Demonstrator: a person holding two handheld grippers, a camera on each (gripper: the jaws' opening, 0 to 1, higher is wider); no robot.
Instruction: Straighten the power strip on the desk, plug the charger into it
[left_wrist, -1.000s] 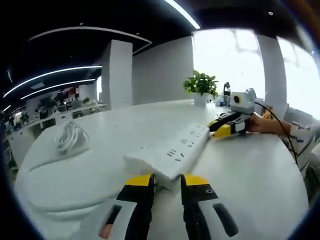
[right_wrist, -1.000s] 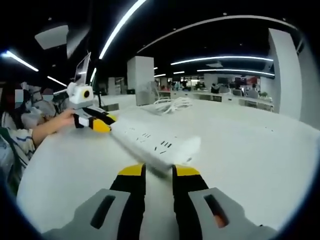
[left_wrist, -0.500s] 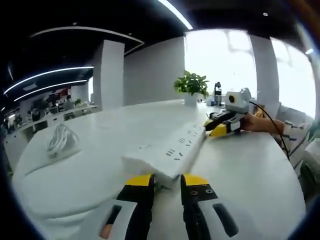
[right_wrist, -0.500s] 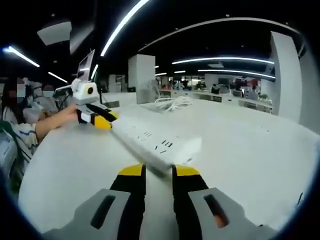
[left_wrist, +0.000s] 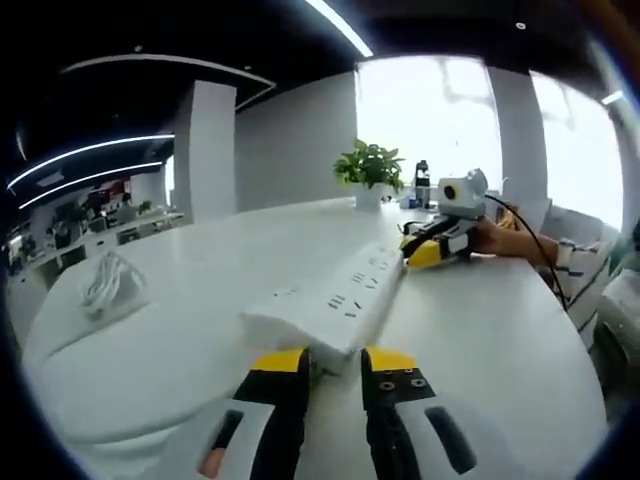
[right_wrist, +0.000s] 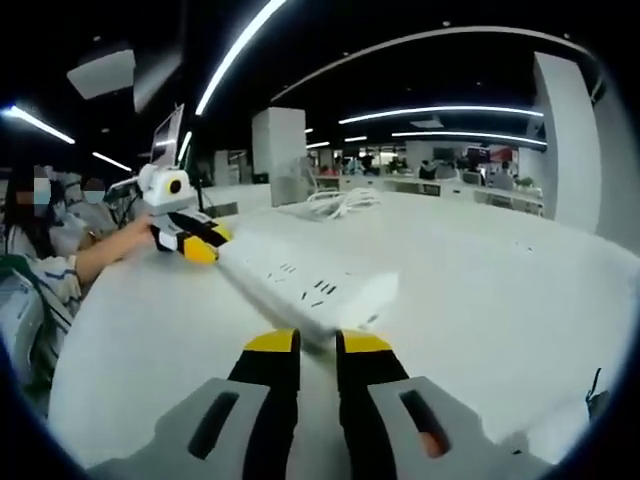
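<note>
Each gripper has two black jaws with yellow tips and a light grey body behind them. On the left gripper (left_wrist: 332, 362) small screws sit in the right jaw, and an orange spot shows in a slot of the grey body. The right gripper (right_wrist: 318, 345) looks the same. The person wears a light sleeve (left_wrist: 568, 262) with dark stripes.

So the main change is on the right gripper (right_wrist: 317, 343): its yellow-tipped jaws sit closer together now than a second ago, pinching in on the end of the power strip (right_wrist: 305, 285). The strip itself swings a little, its far end at the left gripper (right_wrist: 200, 243) pointing more toward the plant (left_wrist: 370, 165) side of the desk (left_wrist: 180, 330)
</note>
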